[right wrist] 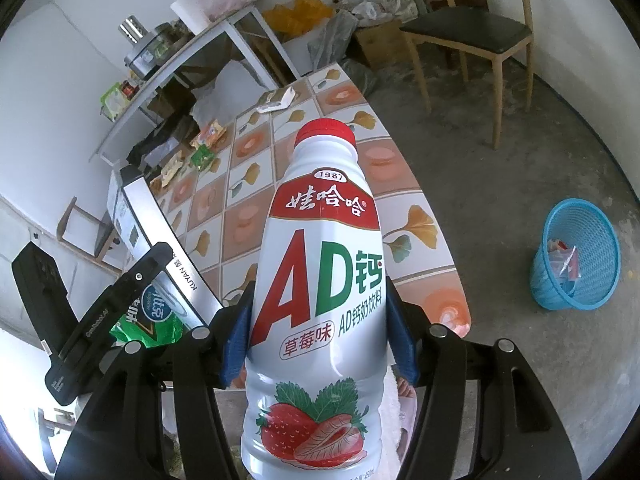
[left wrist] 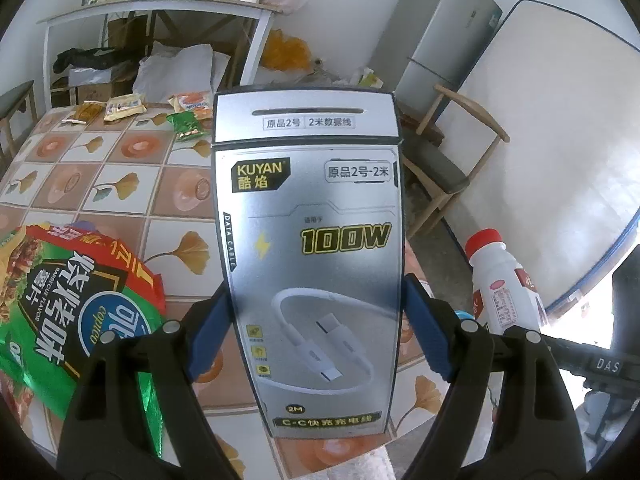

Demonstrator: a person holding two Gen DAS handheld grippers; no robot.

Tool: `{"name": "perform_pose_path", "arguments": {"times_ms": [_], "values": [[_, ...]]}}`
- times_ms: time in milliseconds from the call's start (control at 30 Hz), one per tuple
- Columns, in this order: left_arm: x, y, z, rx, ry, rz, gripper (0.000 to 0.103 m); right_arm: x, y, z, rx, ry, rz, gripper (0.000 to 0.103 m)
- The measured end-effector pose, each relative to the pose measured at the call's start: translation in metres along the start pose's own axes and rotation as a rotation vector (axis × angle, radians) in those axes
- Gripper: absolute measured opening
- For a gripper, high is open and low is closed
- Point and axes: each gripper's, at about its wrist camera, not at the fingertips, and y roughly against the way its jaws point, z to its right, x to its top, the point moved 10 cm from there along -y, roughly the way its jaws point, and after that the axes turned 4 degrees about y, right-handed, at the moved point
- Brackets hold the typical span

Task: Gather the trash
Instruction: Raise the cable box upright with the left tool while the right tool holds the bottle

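Observation:
My left gripper (left wrist: 318, 330) is shut on a silver data cable box (left wrist: 310, 240), held upright above the tiled table (left wrist: 120, 184). My right gripper (right wrist: 320, 332) is shut on a white AD milk bottle (right wrist: 324, 280) with a red cap, held upright over the table's near edge. The bottle also shows in the left wrist view (left wrist: 504, 284), to the right of the box. The box shows in the right wrist view (right wrist: 148, 220), at the left. A blue mesh trash basket (right wrist: 576, 256) with wrappers inside stands on the floor at the right.
A green chip bag (left wrist: 68, 312) lies on the table at the left. Several snack wrappers (left wrist: 160, 110) lie at the table's far end. A wooden chair (right wrist: 472, 40) stands beyond the table. A white shelf table (left wrist: 160, 16) with clutter stands behind.

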Motion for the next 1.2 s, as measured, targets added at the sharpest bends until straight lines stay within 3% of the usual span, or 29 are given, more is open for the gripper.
{"name": "perform_pose_path", "arguments": {"times_ms": [1200], "values": [[-0.003, 0.024, 0.048, -0.064, -0.052, 0.030, 0.077, -0.014, 0.051, 0.047, 0.005, -0.123, 0.112, 0.058]]}}
